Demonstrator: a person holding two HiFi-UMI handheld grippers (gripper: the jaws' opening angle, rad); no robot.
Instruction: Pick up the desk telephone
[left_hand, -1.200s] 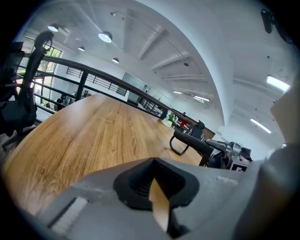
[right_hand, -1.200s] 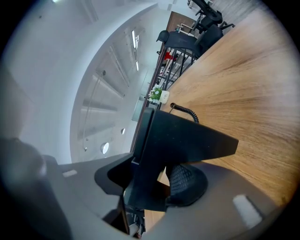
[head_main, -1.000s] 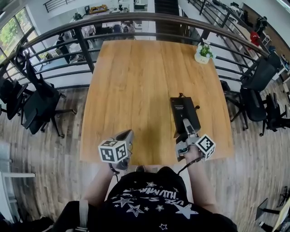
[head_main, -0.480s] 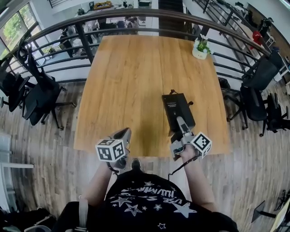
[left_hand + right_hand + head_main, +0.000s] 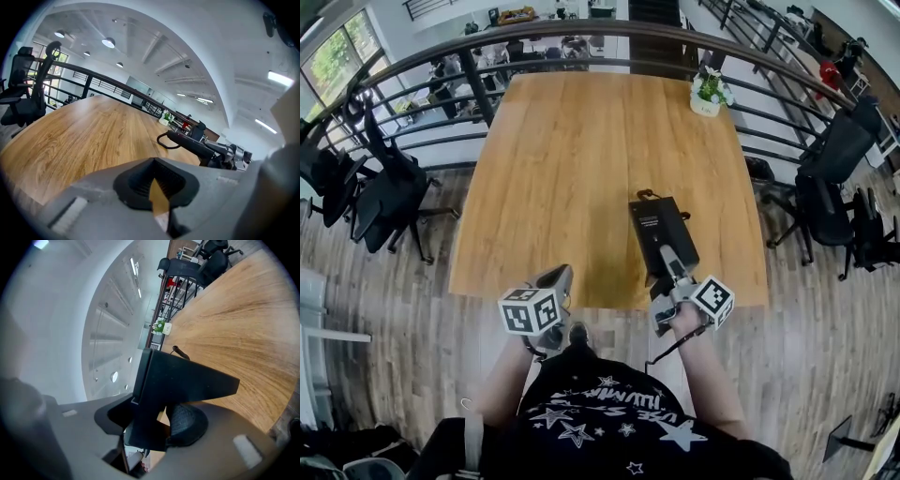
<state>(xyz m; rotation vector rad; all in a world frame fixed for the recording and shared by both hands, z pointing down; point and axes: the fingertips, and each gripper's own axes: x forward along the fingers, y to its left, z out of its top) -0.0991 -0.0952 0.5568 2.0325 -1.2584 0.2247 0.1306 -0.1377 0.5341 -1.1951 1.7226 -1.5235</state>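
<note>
the desk telephone (image 5: pixel 659 234) sits at the near right part of the table (image 5: pixel 572 159), its near end between the jaws of the right gripper (image 5: pixel 668 269). the left gripper (image 5: pixel 557 283) is to its left, at the table's near edge. a potted plant (image 5: pixel 709 92) stands on the far right corner. a railing (image 5: pixel 478 89) runs behind the table, with office chairs (image 5: pixel 380 202) to the left and right.

We are seeing bright, even light on the wooden table (image 5: pixel 581 169); a window (image 5: pixel 328 56) is glowing upper left. Ceiling lamps (image 5: pixel 108 42) are flaring white. The desk telephone (image 5: pixel 187 380) is showing as a dark, soft silhouette. Fisheye distortion is bending the railing (image 5: pixel 476 89), and black vignetting is ringing both gripper views.
</note>
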